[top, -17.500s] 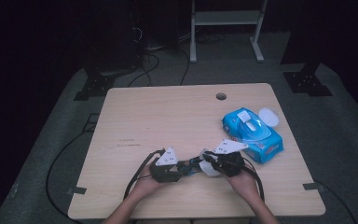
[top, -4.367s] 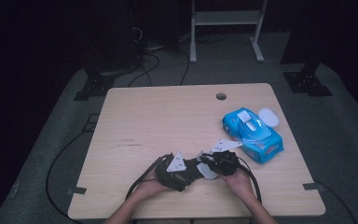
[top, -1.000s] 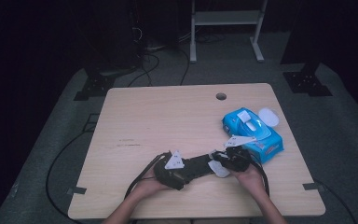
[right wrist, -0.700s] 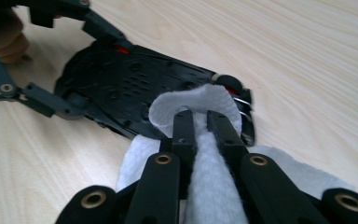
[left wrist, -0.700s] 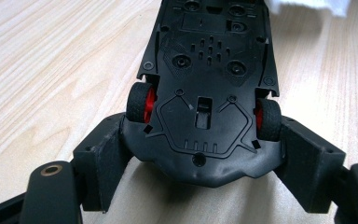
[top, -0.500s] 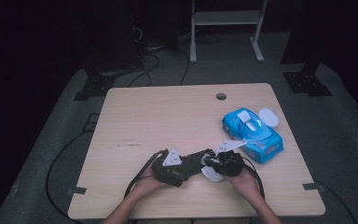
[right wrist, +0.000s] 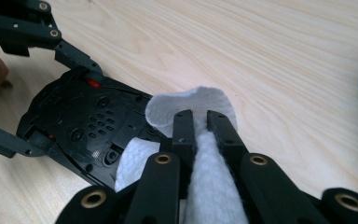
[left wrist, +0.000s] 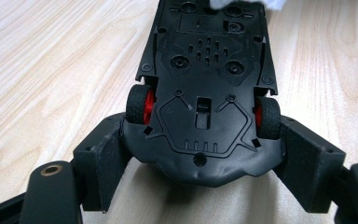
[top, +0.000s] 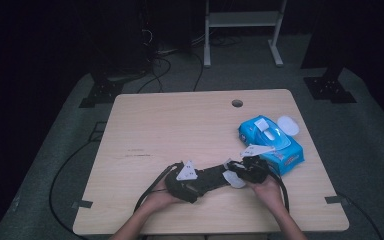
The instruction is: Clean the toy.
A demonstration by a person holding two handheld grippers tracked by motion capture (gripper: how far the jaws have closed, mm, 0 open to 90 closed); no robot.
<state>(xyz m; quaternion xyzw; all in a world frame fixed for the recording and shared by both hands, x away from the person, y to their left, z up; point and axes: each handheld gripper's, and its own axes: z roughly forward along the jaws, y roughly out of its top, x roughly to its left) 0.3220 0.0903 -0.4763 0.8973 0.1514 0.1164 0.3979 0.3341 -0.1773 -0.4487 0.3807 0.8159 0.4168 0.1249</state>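
Right claw (top: 236,175) back from wipes pack (top: 272,142)

Blue wipes pack (top: 272,142) just right of the grippers; bare tabletop (top: 180,125) beyond.

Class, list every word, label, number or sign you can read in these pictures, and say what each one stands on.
None can be read.
Blue wet-wipe pack: print on its side, too small and blurred.
Pale wooden table: faint dark marks, illegible.
Black toy car underside: moulded shapes, screw holes and slots, no letters legible.
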